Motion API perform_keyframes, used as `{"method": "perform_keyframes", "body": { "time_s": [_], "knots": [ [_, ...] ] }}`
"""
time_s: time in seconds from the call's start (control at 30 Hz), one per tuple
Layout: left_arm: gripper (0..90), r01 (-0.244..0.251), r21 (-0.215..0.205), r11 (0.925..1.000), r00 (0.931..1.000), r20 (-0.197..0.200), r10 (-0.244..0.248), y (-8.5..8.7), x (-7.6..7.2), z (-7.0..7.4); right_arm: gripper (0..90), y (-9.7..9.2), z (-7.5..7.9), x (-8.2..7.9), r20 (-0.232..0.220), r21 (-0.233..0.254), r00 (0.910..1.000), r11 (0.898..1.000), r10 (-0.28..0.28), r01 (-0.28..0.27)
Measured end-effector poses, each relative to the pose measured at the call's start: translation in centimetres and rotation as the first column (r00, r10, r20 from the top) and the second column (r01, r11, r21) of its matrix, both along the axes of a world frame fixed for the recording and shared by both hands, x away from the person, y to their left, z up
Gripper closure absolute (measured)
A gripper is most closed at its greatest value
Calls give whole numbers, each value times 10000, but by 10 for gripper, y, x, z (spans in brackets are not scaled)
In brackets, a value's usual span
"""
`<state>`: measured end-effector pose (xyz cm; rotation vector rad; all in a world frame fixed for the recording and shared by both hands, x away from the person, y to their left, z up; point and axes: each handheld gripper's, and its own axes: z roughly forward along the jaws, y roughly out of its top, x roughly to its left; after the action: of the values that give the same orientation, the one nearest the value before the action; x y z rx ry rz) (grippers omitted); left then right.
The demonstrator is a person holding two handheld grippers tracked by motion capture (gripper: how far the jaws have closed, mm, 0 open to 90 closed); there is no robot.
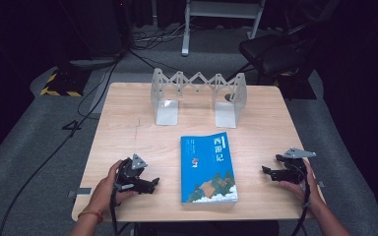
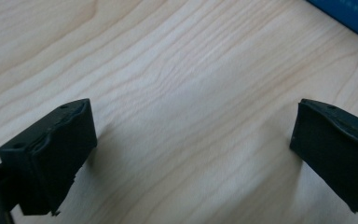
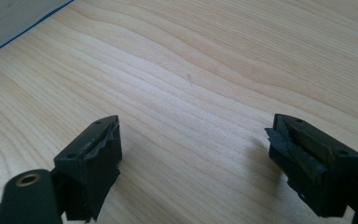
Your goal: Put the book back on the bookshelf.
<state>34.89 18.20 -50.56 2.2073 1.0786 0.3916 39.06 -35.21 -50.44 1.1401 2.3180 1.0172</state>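
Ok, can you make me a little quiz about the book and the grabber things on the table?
1. True or false: the blue book stands upright in the metal bookend rack.
2. Which lies between the left gripper and right gripper? A) book B) cup C) box
3. Fill in: both grippers' fingers are ____.

Key: 1 false, it lies flat on the table; 2 A; 3 open.

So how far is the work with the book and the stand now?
Nothing looks done yet. The blue paperback book lies flat on the wooden table, apart from the grey expanding metal bookstand. The left gripper and right gripper are open, holding nothing. Probably lifting and shelving the book remain.
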Motion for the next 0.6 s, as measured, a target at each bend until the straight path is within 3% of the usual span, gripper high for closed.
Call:
{"method": "perform_keyframes", "body": {
  "time_s": [0.1, 0.3, 0.33, 0.4, 0.43, 0.47, 0.5, 0.57, 0.6],
  "knots": [
    [7, -109, 5, 9999, 9999, -28, 109, -3, 4, 0, 171, 0, 0, -1, -19, -19, 9997, 9997, 237, -237],
    [8, 184, -29, 9998, 9998, 22, -184, -11, 5, 0, 223, 4, 2, -4, 79, -194, 9958, 9956, 914, -912],
    [8, 712, 115, 9974, 9974, -117, -711, -13, -2, 1, 232, 7, 3, -5, -17, -229, 9936, 9933, 1130, -1130],
    [8, 1055, 171, 9943, 9940, -292, -1050, -15, -10, 3, 233, 13, 5, -7, -23, -344, 9888, 9882, 1491, -1491],
    [8, 1397, 293, 9898, 9896, -401, -1385, -17, -15, 4, 234, 17, 6, -8, -16, -345, 9845, 9839, 1753, -1752],
    [4, 1397, 293, 9898, 9896, -401, -1385, -17, -15, 4, 238, 21, 8, -11, 1, -352, 9794, 9788, 2017, -2016],
    [4, 2263, 426, 9731, 9726, -637, -2234, -20, -26, 6, 242, 26, 10, -13, -53, -458, 9746, 9735, 2239, -2239],
    [4, 2054, 246, 9784, 9779, -445, -2042, -24, -35, 4, 242, 37, 13, -18, -183, -517, 9612, 9598, 2754, -2759],
    [4, 2127, 276, 9767, 9764, -431, -2114, -26, -39, 4, 242, 43, 14, -20, -219, -545, 9547, 9532, 2967, -2975]
  ]
}}
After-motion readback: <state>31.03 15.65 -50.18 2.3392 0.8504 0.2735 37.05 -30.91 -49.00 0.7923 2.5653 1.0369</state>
